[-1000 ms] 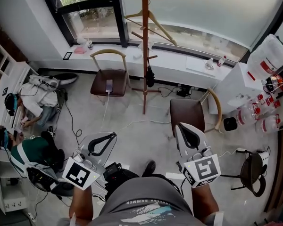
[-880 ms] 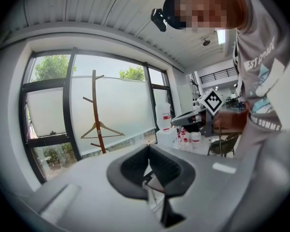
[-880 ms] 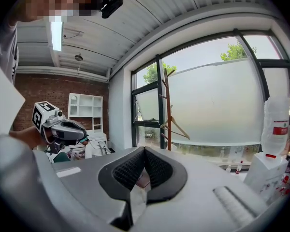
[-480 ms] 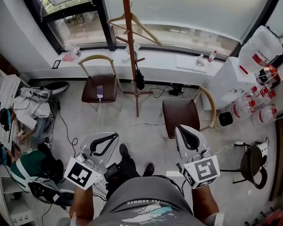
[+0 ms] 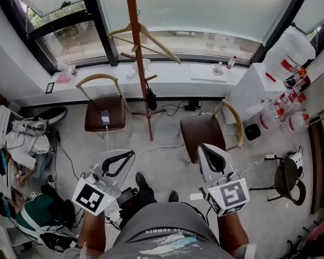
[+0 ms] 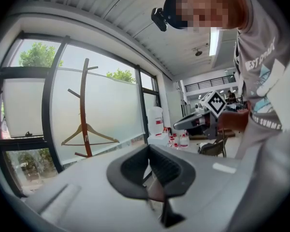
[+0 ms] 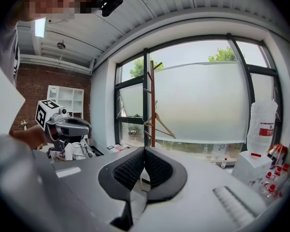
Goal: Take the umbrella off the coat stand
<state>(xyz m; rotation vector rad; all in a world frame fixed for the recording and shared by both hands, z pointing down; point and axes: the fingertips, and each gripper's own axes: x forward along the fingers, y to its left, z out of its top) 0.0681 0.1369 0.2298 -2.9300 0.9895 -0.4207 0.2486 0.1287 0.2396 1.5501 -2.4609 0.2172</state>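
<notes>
- Since 1 second ago the coat stand [image 5: 135, 63] has slid left in our head view, and both chairs have drawn nearer to us.
- Behind everything we see the wide frosted window [image 5: 205, 7], with a white sill [image 5: 183, 72] running below it.
- The wooden coat stand rises upright in front of the sill, well ahead of us.
- We see the left chair [image 5: 101, 112], brown, beside the stand's foot, and the right chair [image 5: 205, 133], also brown, on the other side and nearer us.
- Our left tongs [image 5: 130, 155] are closed tip to tip with nothing between them, well short of the stand.
- Our right tongs [image 5: 203, 148] are likewise closed and empty, by the near edge of the right chair.
- 1 wooden hanger [image 5: 151, 34] hangs high on the stand.
- The umbrella [image 5: 151, 98], small, dark and folded, hangs from a low peg on the stand, well apart from both tongs.
</notes>
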